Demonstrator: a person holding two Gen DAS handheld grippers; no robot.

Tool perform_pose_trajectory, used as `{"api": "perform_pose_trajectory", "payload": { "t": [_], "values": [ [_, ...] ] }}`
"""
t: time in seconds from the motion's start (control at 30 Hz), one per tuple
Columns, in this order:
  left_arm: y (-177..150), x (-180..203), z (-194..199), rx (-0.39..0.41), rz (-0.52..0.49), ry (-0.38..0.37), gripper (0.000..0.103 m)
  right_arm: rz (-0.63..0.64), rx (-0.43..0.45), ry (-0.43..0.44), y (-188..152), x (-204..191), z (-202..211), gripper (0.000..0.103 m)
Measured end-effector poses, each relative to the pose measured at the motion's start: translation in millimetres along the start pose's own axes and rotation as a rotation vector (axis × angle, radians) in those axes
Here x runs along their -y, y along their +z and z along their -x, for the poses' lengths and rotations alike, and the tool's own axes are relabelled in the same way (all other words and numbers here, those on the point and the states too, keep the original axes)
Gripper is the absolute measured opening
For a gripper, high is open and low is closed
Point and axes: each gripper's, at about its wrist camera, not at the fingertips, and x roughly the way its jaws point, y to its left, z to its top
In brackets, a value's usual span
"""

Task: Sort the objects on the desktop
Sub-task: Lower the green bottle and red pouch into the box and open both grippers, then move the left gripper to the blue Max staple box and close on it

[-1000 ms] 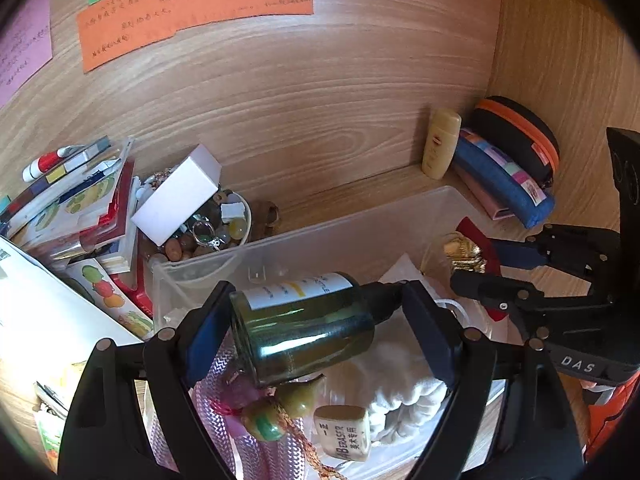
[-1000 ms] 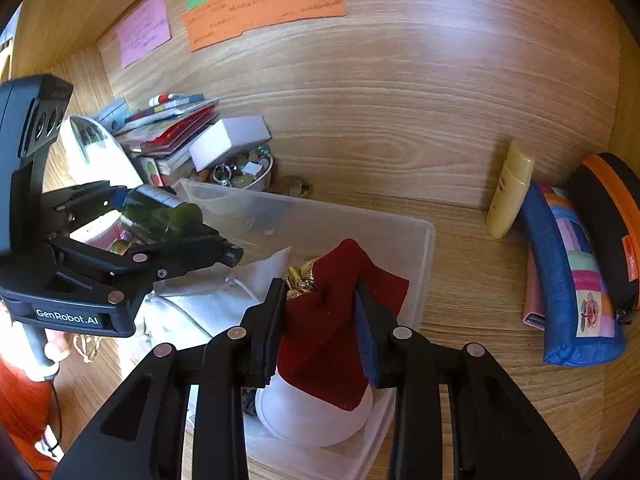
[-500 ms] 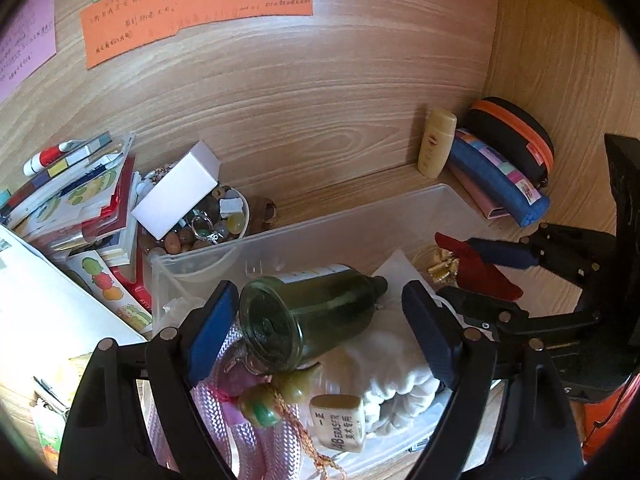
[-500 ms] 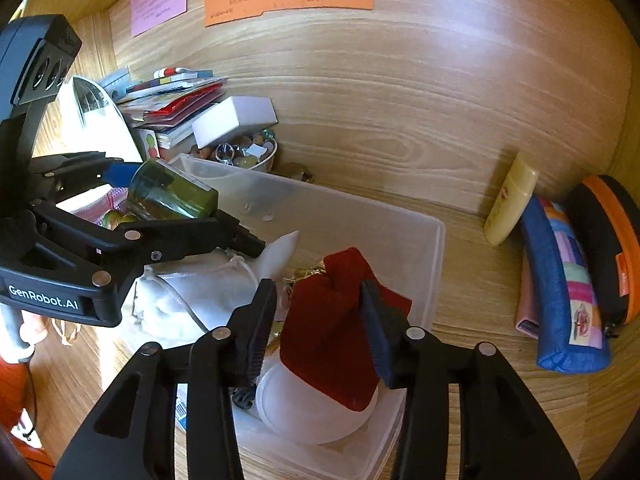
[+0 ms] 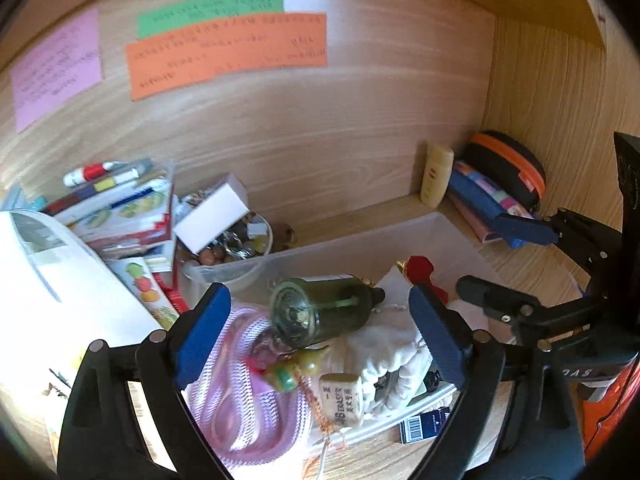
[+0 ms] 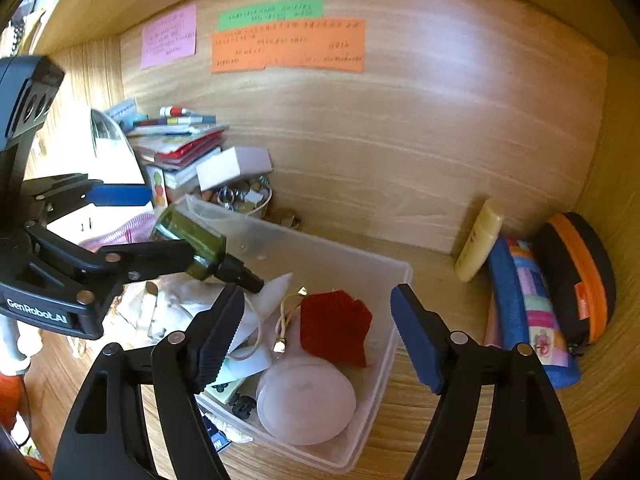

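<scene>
1. Clear plastic bin (image 6: 394, 280) sits on the wooden tabletop (image 6: 440, 420) inside a wood-panelled alcove, and holds most of the loose items.
2. Left tool (image 5: 320, 332) stands spread wide above the bin's left half; its jaws have just been opening, and its blue pads touch nothing.
3. Green glass bottle (image 5: 324, 312) lies on its side in the bin between those jaws, clear of both pads, its base toward the camera and its black cap (image 6: 240, 274) pointing away. It rests on a white cloth (image 5: 384, 344) and against a pink coiled rope (image 5: 240, 392).
4. Right tool (image 6: 318, 336) is also spread, its jaws having just been opening, with nothing pressed between the pads.
5. Red pouch (image 6: 334, 326) lies loose in the bin's right half below that tool, beside a gold-tipped cord and above a round white lid (image 6: 306, 400).
6. An eraser (image 5: 342, 398) and a green bead charm (image 5: 288, 372) lie at the bin's near edge.
7. Outside the bin: stacked books (image 6: 180, 148), a white box (image 6: 234, 166) over a bowl of trinkets, a cream bottle (image 6: 480, 240), a blue pencil case (image 6: 528, 304), and a black case with an orange zip (image 6: 580, 276).
</scene>
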Motion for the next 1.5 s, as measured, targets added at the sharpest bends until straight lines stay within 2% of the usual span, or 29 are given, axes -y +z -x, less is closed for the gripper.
{"api": "perform_pose_trajectory", "payload": {
  "t": [0.07,0.17,0.33,0.53,0.77,1.03,1.37,1.5],
  "values": [
    [-0.1,-1.5,9.8,0.02,0.009,0.009,0.095,0.001,0.02,-0.006,1.3,0.0,10.1,0.076],
    [-1.3,-1.7,22.5,0.041,0.019,0.025,0.096,0.017,0.059,-0.032,-0.3,-3.3,25.5,0.084],
    [-7.4,3.3,39.9,0.073,0.021,0.062,0.097,0.047,0.079,-0.052,-11.4,-9.2,46.3,0.086],
    [-22.6,13.5,55.1,0.078,0.023,0.054,0.098,0.035,0.068,-0.066,-31.1,-8.4,63.5,0.089],
    [-51.8,34.8,48.9,0.001,0.003,0.035,0.098,0.012,0.03,-0.074,-52.7,-3.3,69.3,0.09],
    [-88.5,62.5,37.1,-0.1,-0.007,-0.021,0.098,-0.008,-0.019,-0.071,-79.2,1.0,71.5,0.09],
    [-114.4,91.5,-2.1,-0.227,-0.044,-0.072,0.098,-0.061,-0.056,-0.064,-99.1,10.7,72.6,0.09],
    [-115.4,91.8,-18.4,-0.275,-0.037,-0.094,0.092,-0.065,-0.067,-0.063,-105.0,9.8,72.3,0.09]
  ]
}}
